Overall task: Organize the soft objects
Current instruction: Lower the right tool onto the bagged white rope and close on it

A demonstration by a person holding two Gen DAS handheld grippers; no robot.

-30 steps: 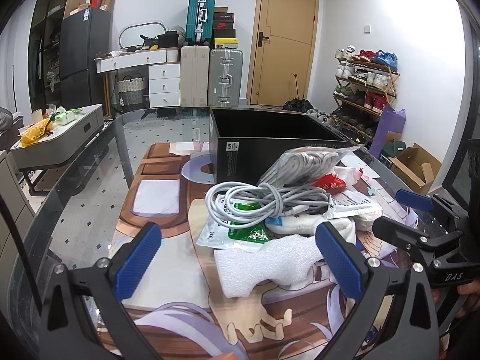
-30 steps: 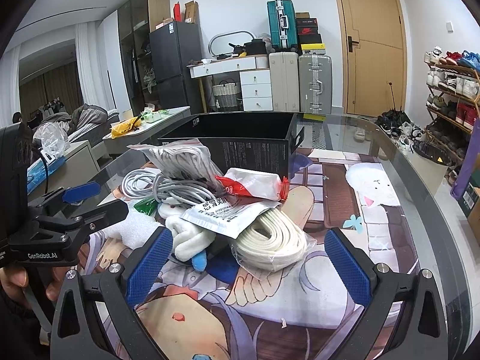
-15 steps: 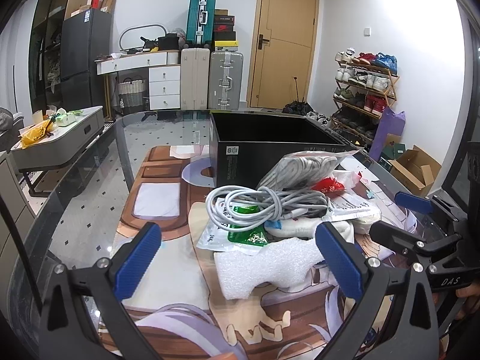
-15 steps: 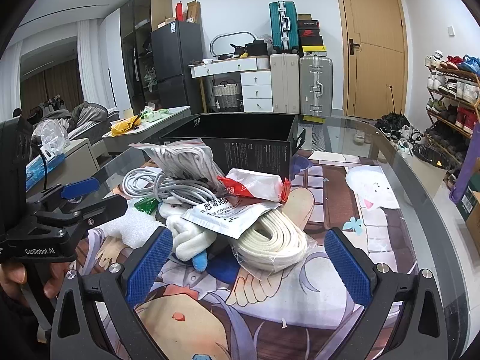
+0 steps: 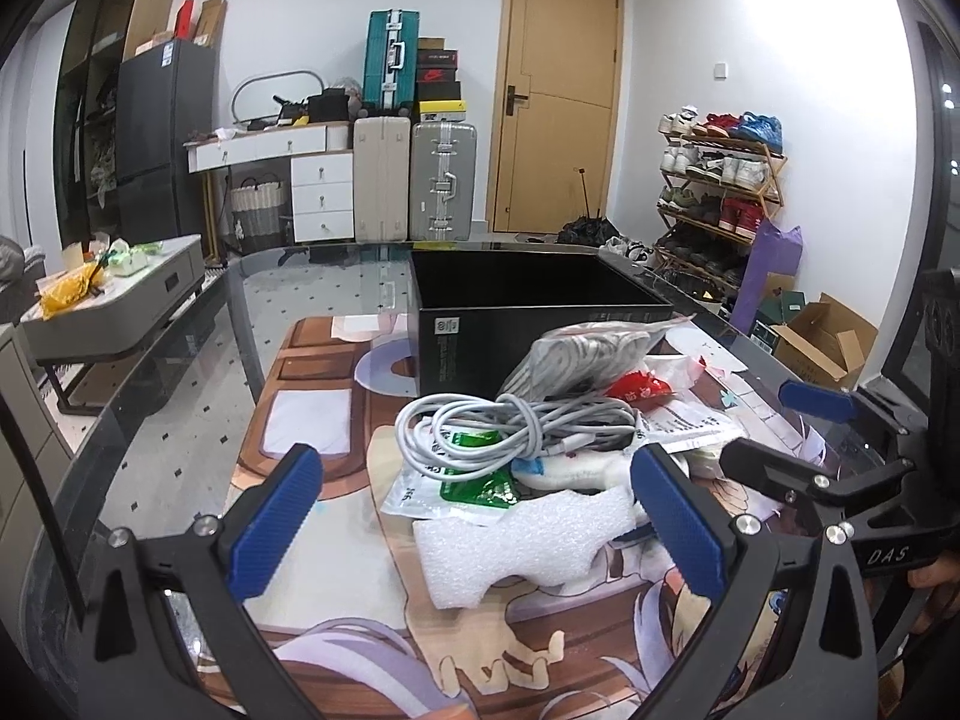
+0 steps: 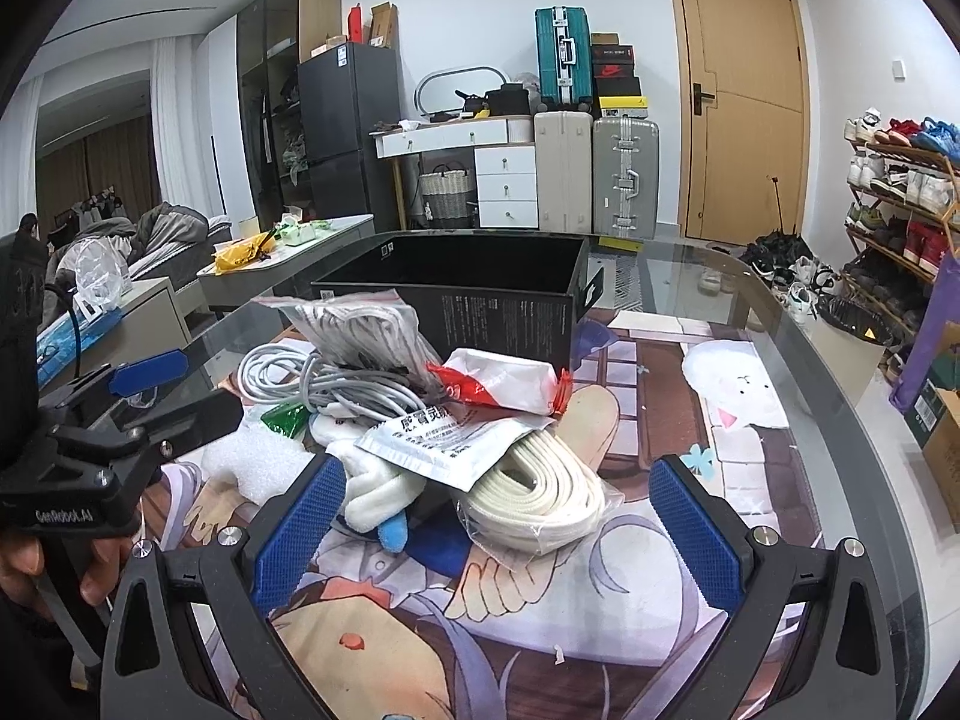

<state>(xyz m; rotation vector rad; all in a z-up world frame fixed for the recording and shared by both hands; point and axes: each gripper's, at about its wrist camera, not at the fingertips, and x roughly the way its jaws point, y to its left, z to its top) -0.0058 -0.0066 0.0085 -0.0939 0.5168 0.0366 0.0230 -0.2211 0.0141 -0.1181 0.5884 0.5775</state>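
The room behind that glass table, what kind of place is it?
Most likely a lived-in home, perhaps a living room by the entry: a wooden shoe rack full of sneakers, upright hard-shell suitcases by a tan wooden door, and a dark refrigerator.

1. A pile of soft items sits on the counter (image 5: 180,396), just before the box (image 5: 528,324).
2. In the pile, the coiled cable (image 5: 510,426) lies on the packets, with the foam piece (image 5: 528,540) nearest the left wrist camera.
3. The bagged strap (image 6: 534,498) lies on the pile's right side, beside the plush toy (image 6: 378,498).
4. The suitcases (image 5: 414,180) stand behind the counter, left of the door (image 5: 558,102).
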